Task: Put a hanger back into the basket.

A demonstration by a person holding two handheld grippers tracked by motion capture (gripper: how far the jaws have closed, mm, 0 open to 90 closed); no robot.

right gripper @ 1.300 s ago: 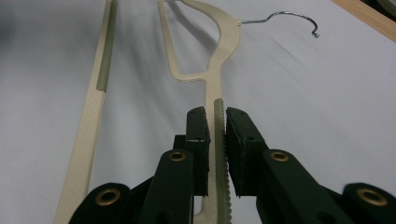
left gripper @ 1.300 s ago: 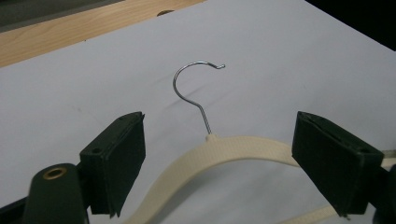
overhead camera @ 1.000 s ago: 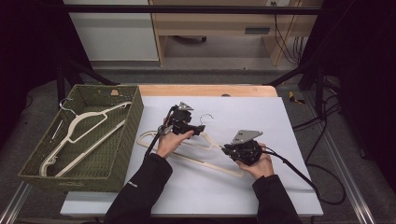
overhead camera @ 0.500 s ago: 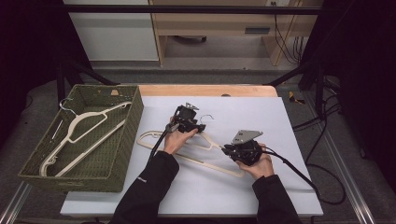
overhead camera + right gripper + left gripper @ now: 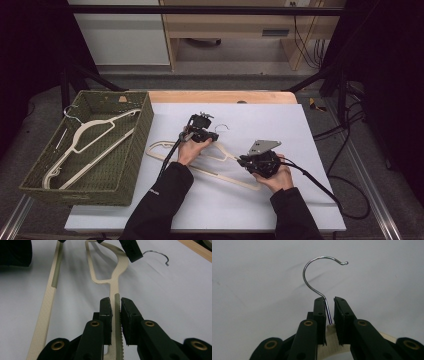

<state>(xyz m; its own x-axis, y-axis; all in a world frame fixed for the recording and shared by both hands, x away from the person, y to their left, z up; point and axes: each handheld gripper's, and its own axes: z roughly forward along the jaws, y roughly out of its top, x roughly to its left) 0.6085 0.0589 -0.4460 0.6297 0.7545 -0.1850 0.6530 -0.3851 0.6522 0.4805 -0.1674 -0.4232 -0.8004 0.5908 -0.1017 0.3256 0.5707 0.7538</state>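
At the left of the high view a green woven basket [image 5: 134, 145] sits on the worktop [image 5: 310, 150], with a cream hanger [image 5: 92, 145] lying inside it; its wire hook reaches the basket's upper left corner. Nothing lies between the basket and the second hanger [image 5: 220, 172], which rests flat on the white sheet at the middle of the frame, well apart from the basket's contents. The worktop is covered in white, with a strip of bare wood along its far edge. Beyond it, at the top of the frame, stand a pale cabinet and a wooden shelf unit on a grey floor, and dark cables trail at the right.

The left hand-held gripper [image 5: 329, 312], at the centre of the high view, has just been closing; its jaws now stand narrow around the shank of the metal hook [image 5: 312, 272], where it rises from the hanger's cream neck. The wire lies against the left pad, with a slim gap to the right one. The right hand-held gripper [image 5: 115, 315], lower right of centre in the high view, is pressed together on the hanger's toothed arm, pinching it edge-on above the sheet
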